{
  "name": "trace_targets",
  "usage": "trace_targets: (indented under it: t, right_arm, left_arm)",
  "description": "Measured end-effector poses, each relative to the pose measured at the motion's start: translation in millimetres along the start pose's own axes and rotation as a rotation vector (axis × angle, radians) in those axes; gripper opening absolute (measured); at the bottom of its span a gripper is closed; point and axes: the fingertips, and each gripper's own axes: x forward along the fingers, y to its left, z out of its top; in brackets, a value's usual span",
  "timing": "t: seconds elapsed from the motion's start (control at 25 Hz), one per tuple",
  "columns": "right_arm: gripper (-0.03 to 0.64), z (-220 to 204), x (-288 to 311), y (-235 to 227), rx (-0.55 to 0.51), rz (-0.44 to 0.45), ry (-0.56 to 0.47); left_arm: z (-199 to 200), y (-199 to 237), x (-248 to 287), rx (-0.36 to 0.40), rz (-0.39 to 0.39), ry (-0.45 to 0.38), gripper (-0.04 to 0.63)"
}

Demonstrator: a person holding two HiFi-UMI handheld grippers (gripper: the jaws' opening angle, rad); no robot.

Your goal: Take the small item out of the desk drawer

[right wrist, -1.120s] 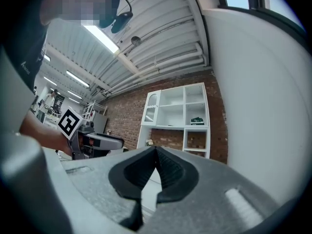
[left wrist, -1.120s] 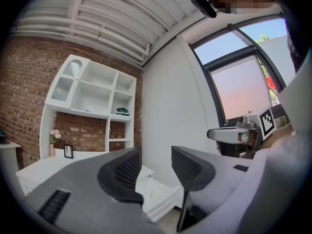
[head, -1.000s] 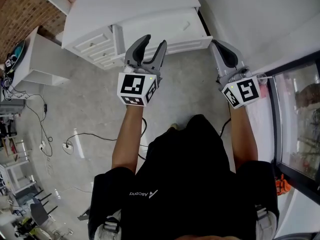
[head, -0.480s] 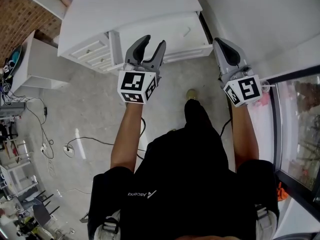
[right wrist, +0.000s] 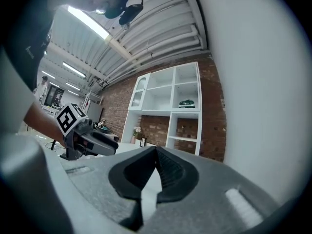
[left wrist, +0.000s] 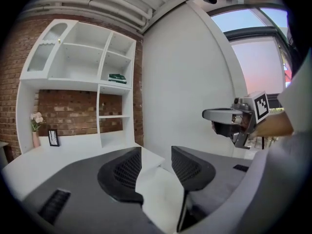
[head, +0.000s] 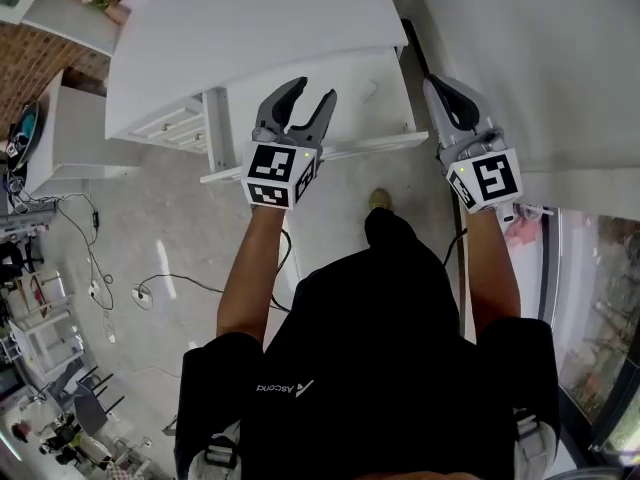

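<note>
Left tool (head: 313, 91) jaws apart, nothing between them; its own view (left wrist: 155, 162) shows only white bench surface through the gap. It hangs over the left part of the open drawer (head: 372, 148).

Right tool (head: 434, 85) jaws together at the tips, gripping nothing (right wrist: 156, 152). It sits at the drawer's right end, by the white wall.

Small item (head: 369, 90): only a faint speck on the drawer floor, too small to identify. It lies right of the left tool's tips and left of the right tool, between the two and touching neither.

Drawer is pulled out from the white bench (head: 250, 38). Person's shoe (head: 380, 200) is on the floor just below the drawer front. Shelf unit (left wrist: 78, 82) stands at the back of the bench against a brick wall.
</note>
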Motion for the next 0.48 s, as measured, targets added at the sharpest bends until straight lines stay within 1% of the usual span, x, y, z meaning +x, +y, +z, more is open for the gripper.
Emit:
trace_targets:
  t: [0.2, 0.36, 0.48]
  right_arm:
    - [0.000, -33, 44, -50, 0.032, 0.046, 0.026]
    - [0.000, -56, 75, -74, 0.051, 0.085, 0.054]
    - [0.000, -71, 90, -89, 0.065, 0.096, 0.081]
  left_arm:
    - [-25, 8, 66, 0.016, -0.015, 0.120, 0.187]
    - [-51, 19, 107, -0.025, -0.020, 0.210, 0.187]
    - [-74, 23, 130, -0.056, -0.036, 0.284, 0.187]
